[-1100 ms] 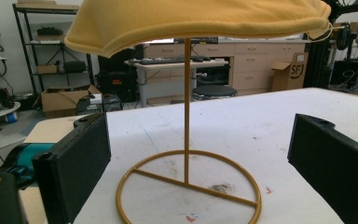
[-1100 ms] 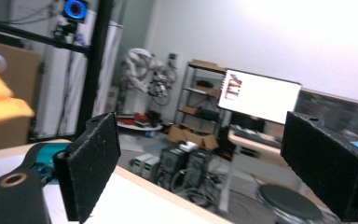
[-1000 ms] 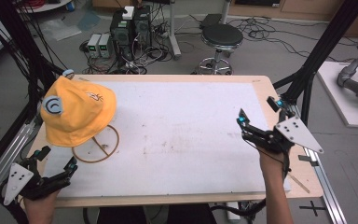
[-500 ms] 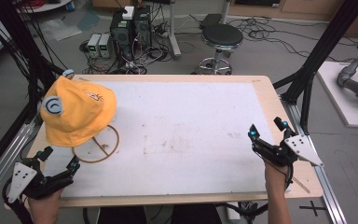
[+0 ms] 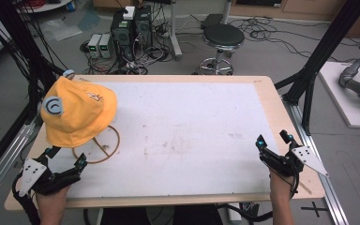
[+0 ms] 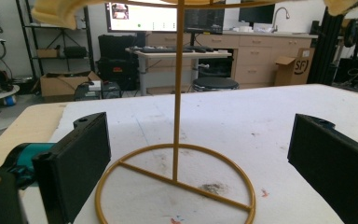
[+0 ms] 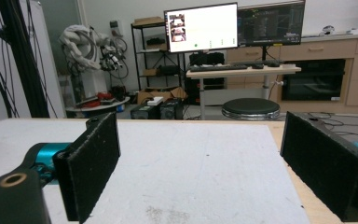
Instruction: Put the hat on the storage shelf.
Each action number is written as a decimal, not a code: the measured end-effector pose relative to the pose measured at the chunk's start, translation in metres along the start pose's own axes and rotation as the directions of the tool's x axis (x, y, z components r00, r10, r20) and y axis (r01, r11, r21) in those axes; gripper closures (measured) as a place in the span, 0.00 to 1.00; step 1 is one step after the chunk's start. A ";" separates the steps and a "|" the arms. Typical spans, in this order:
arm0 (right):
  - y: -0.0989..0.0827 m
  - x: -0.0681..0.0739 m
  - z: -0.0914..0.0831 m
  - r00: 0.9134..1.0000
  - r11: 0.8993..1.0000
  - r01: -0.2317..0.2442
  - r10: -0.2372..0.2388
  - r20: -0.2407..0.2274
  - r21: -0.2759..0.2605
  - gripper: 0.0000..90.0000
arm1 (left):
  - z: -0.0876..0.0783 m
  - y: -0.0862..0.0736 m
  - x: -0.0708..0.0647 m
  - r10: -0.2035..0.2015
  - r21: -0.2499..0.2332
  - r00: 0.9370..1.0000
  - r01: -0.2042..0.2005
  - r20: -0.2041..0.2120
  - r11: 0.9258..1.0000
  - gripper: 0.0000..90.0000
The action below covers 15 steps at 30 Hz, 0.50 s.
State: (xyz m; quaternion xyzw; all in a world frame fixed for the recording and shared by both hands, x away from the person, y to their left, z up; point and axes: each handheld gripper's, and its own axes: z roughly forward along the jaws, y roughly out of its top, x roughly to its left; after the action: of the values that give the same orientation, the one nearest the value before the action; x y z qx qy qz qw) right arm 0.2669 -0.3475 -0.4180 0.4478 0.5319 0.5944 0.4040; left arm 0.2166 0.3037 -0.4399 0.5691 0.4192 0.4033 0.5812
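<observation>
Each black tool (image 5: 275,143) has teal joints, thick padded jaws, grey triangular plate.

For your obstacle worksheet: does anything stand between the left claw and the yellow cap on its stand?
Nothing visible does. The open left claw sits just before the stand, and the cap hangs above it.

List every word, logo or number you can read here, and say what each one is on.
"SF": printed on the cardboard box by the cabinets, in the left tool view.
Round blue-and-white emblem on the yellow cap: a sign, no letters legible.
Dark mark on the cap's top: too blurred to read.
Monitor screens: text too small to read.
</observation>
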 end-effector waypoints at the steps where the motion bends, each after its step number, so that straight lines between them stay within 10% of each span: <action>1: 0.000 0.000 0.000 1.000 1.000 0.000 0.000 0.000 0.000 0.13 | 0.000 0.000 0.000 0.000 0.003 1.000 0.000 0.002 1.000 0.07; 15: -0.002 0.007 0.004 1.000 1.000 -0.003 0.004 -0.031 0.012 0.13 | -0.003 0.000 0.002 -0.016 -0.001 1.000 0.016 0.010 1.000 0.07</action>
State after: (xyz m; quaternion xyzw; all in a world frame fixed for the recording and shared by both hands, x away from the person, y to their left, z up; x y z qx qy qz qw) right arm 0.2687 -0.3391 -0.4189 0.4419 0.5410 0.5988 0.3919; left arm 0.2148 0.3068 -0.4398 0.5673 0.4206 0.3958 0.5871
